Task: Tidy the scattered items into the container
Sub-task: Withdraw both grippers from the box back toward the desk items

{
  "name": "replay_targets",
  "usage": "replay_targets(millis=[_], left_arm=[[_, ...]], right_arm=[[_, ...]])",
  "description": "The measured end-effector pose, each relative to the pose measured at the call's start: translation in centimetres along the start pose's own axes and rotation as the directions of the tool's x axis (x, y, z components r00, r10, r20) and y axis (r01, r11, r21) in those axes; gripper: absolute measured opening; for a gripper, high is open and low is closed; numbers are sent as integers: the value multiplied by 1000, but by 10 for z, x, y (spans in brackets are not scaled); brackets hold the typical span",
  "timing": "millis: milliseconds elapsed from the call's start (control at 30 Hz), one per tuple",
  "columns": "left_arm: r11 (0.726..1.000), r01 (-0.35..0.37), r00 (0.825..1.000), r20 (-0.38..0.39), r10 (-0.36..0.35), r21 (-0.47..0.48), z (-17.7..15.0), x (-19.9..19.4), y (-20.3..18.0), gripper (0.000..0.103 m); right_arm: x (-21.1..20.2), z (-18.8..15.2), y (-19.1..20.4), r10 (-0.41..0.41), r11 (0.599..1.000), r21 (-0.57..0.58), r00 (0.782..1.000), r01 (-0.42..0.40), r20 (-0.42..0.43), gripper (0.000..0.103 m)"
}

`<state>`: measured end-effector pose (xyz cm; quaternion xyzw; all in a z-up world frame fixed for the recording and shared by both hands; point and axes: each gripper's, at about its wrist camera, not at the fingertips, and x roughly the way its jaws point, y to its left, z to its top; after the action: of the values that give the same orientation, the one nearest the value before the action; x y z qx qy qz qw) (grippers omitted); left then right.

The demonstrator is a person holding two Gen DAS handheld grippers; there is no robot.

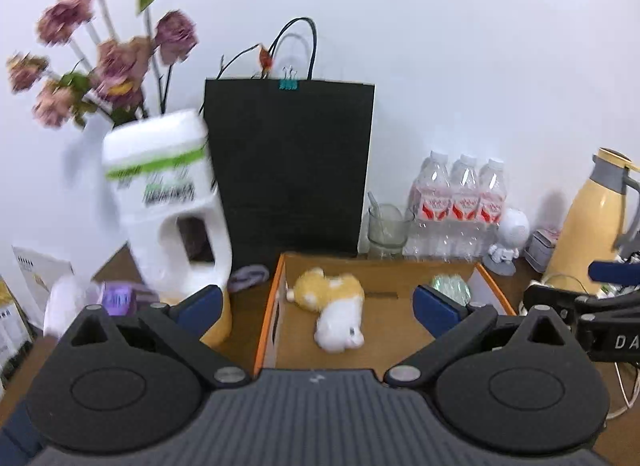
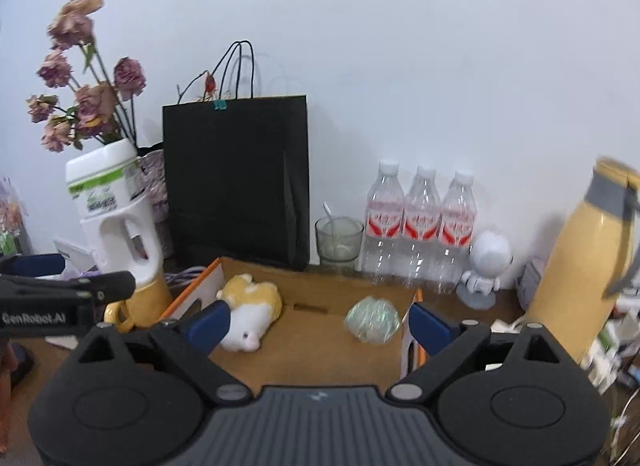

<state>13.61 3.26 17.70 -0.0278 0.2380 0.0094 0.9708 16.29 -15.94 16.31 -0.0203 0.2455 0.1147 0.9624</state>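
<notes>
Hovering over cardboard box (image 1: 276, 306): L gripper (image 1: 318, 306) & R gripper (image 2: 318, 326), both fingers spread (nothing pinched); plush toy (image 1: 334, 306) + iridescent ball (image 2: 372, 320) inside.

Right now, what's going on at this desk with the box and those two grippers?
A person is tidying loose items into an open cardboard box. A yellow and white plush toy and a shiny crumpled ball already lie inside. The left gripper and the right gripper both hover over the box, open and holding nothing. A purple hair tie lies on the desk just left of the box.
</notes>
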Motion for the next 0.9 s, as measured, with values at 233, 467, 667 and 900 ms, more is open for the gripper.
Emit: replay_targets(millis=[233, 467, 667, 900], left_arm=[[987, 164, 986, 8, -164, 5, -109, -76, 30, 103], [989, 135, 989, -64, -131, 53, -172, -91, 20, 103], [990, 137, 986, -100, -134, 19, -200, -88, 20, 103], [978, 196, 977, -92, -190, 65, -190, -58, 0, 103]], right_arm=[[-71, -123, -9, 68, 998, -16, 995, -67, 77, 103], [-97, -191, -12, 103, 983, 148, 993, -110, 50, 103], [-99, -210, 0, 98, 990, 99, 995, -101, 27, 103], [-89, -204, -5, 151, 979, 131, 987, -157, 54, 103]])
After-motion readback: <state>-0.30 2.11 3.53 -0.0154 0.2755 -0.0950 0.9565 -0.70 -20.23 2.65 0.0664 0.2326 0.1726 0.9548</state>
